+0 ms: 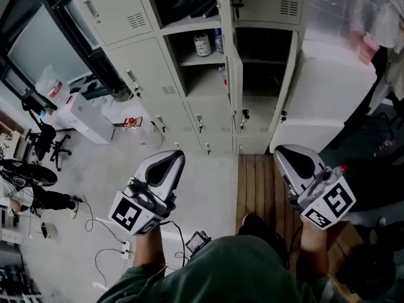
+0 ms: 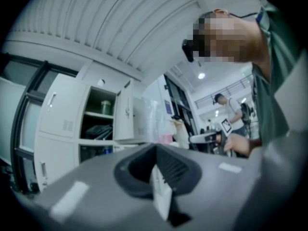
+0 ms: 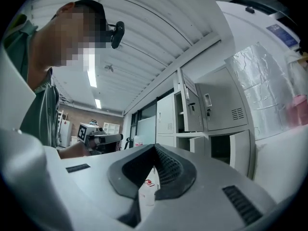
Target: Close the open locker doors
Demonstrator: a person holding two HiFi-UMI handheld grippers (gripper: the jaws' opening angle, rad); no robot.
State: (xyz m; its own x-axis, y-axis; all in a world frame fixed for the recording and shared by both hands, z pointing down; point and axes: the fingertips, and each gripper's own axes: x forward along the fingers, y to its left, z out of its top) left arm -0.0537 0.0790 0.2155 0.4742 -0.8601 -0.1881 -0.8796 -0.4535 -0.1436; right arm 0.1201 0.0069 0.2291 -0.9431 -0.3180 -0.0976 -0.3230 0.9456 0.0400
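Head view: left claw [image 1: 177, 156], right claw [image 1: 281, 151] tight together, well short of locker doors [image 1: 235, 87].

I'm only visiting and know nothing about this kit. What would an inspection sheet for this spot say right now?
Surface: grey floor, with a wooden slatted platform under the person.
Job's things: lockers; several compartments are open, and one open door shows edge-on. A can stands on a shelf.
Clutter: white box, plastic bag and office chair at the left.
Grippers: left gripper and right gripper both have their jaws together, hold nothing, and are short of the lockers.
Cables: loose cables trail across the floor.
Surroundings: dark window frame; foil-covered bulk at the right; another person at the left edge.
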